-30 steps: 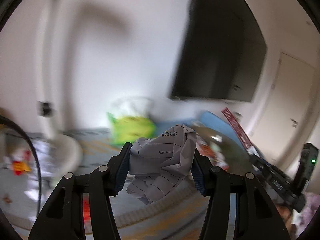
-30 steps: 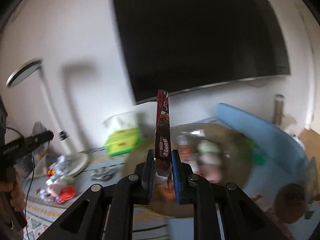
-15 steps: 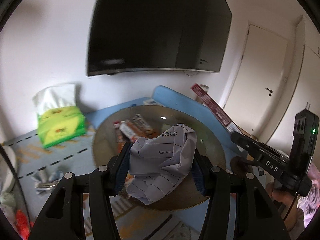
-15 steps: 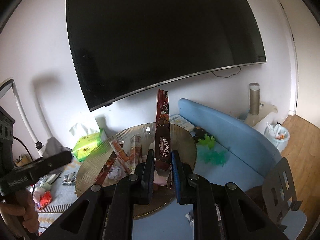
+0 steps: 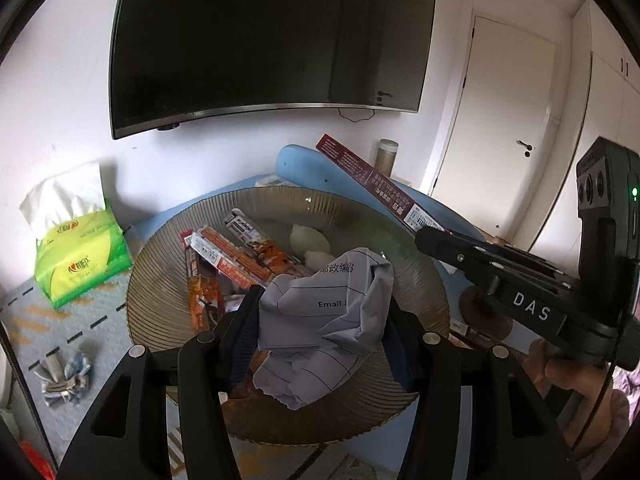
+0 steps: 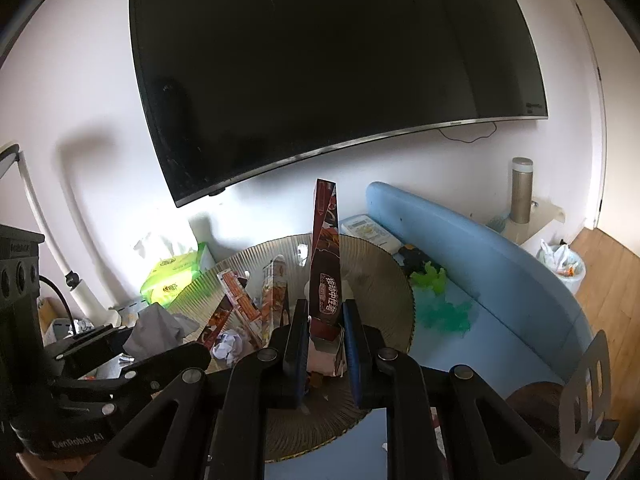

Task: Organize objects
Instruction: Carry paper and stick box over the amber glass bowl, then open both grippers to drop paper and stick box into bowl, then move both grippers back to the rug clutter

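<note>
My left gripper (image 5: 320,332) is shut on a crumpled sheet of lined paper (image 5: 324,312) and holds it over a large ribbed brown glass bowl (image 5: 420,280). The bowl holds several orange and red snack boxes (image 5: 228,260) and white paper balls (image 5: 308,240). My right gripper (image 6: 326,336) is shut on a long dark red box (image 6: 326,264), held upright over the bowl's (image 6: 384,280) near side. In the left wrist view the right gripper (image 5: 424,236) and its red box (image 5: 372,184) reach in from the right. In the right wrist view the left gripper (image 6: 132,344) with the paper (image 6: 156,328) is at the left.
A green tissue pack (image 5: 76,248) stands left of the bowl by the wall. A crumpled wrapper (image 5: 64,368) lies on the patterned mat. A blue curved seat back (image 6: 460,240), green feathery toy (image 6: 440,300), a remote (image 6: 368,228) and a metal flask (image 6: 522,188) are to the right. A TV (image 6: 340,60) hangs above.
Both grippers have swung from the lamp side toward the bowl and come closer over it. Each keeps its hold: the left on the paper, the right on the red box.
</note>
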Motion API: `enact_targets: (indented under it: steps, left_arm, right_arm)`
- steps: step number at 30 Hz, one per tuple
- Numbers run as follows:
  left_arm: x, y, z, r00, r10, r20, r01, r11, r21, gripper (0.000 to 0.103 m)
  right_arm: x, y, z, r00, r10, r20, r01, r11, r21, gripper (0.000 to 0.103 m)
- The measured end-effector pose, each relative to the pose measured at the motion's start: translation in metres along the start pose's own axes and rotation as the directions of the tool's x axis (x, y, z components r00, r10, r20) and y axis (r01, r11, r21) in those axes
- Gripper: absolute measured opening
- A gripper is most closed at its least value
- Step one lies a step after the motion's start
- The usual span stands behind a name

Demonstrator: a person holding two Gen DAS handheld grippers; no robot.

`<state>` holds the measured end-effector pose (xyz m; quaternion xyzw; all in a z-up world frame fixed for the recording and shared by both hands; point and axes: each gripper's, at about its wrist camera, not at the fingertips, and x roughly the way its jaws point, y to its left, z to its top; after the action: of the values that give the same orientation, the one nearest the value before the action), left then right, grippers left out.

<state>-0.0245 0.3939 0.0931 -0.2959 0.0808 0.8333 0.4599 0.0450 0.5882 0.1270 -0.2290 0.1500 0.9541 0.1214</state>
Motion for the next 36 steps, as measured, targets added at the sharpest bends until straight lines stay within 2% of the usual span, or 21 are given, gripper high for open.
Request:
enact_targets:
  steps: [3,4,5,6,8,11,14,24,30,33,36]
  left_arm:
    - [0.004,0.002,0.0,1.0,0.017,0.007,-0.017,1.0,-0.003,0.054]
    - [0.006,0.004,0.0,1.0,0.027,0.008,-0.027,1.0,-0.008,0.063]
    - [0.01,0.005,0.0,0.999,0.034,-0.013,-0.034,0.999,-0.013,0.076]
    - [0.017,0.004,0.0,0.996,0.06,-0.068,-0.061,0.998,-0.007,0.101]
    - [0.021,0.002,0.0,0.991,0.084,-0.103,-0.082,0.996,0.023,0.102]
    - [0.012,0.004,0.001,0.995,0.077,-0.069,-0.075,0.997,0.021,0.103]
    - [0.005,0.008,0.002,0.995,0.063,-0.078,-0.064,0.998,-0.005,0.103]
    - [-0.053,0.028,0.002,0.99,0.141,-0.019,-0.142,0.989,-0.039,0.103]
    - [-0.118,0.06,-0.001,0.979,0.196,0.048,-0.191,0.977,-0.097,0.103]
    - [-0.165,0.084,-0.006,0.971,0.227,0.072,-0.215,0.966,-0.144,0.103]
    - [-0.222,0.115,-0.012,0.949,0.295,0.111,-0.269,0.942,-0.203,0.103]
  right_arm:
    - [0.006,0.001,0.002,1.0,0.004,-0.009,-0.004,1.0,-0.001,0.016]
    - [0.01,0.001,0.002,1.0,-0.003,-0.018,0.003,1.0,-0.002,0.019]
    - [0.016,0.001,0.003,0.999,-0.026,-0.041,0.026,1.0,-0.002,0.036]
    - [0.021,0.0,0.004,0.997,-0.045,-0.064,0.045,0.999,0.0,0.071]
    - [0.027,-0.002,0.003,0.994,-0.067,-0.087,0.068,0.998,0.013,0.102]
    - [0.02,-0.006,0.002,0.998,-0.045,-0.046,0.047,0.997,0.062,0.103]
    - [0.012,-0.01,0.004,0.999,-0.039,-0.023,0.041,0.994,0.098,0.103]
    - [-0.015,0.009,0.011,1.0,0.005,0.021,-0.008,0.99,0.141,0.103]
    - [-0.035,0.047,0.012,0.997,0.063,0.046,-0.068,0.991,0.118,0.103]
    - [-0.039,0.074,0.01,0.992,0.12,0.05,-0.125,0.987,0.103,0.103]
    - [-0.036,0.111,0.001,0.983,0.181,0.021,-0.182,0.982,0.046,0.103]
